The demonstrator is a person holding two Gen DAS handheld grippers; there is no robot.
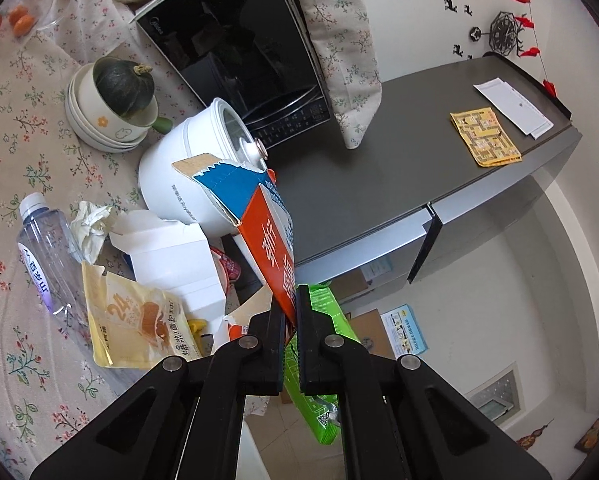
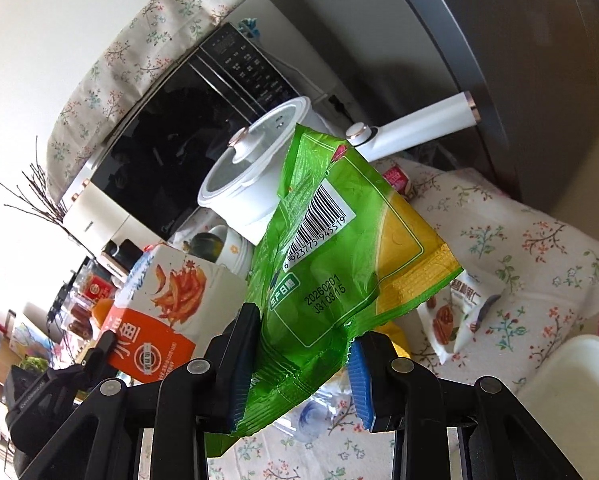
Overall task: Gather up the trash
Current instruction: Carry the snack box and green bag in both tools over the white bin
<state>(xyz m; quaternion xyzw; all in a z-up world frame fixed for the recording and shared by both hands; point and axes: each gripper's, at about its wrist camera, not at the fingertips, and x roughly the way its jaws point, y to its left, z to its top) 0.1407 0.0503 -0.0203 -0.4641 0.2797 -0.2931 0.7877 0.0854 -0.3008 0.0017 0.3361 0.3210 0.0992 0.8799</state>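
Clamped in my left tool (image 1: 290, 316), an orange carton (image 1: 273, 240) stands just in front of the white pot (image 1: 191, 184). Right of that pot, my right tool (image 2: 299, 364) grips a green wrapper (image 2: 339, 256) above the desk (image 2: 539, 248).

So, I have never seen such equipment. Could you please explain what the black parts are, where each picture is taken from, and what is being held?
The black parts are hand-held tongs, one in each of a person's hands; no robot arm is involved. Each has a camera looking forward along its fingers, giving one picture per hand. The left tongs are shut on an orange-and-blue carton. The right tongs hold a green snack bag. Below lies a flowered tablecloth with trash: a plastic bottle, a crumpled tissue, a yellow wrapper and a white box. A white pot and a microwave also stand there.
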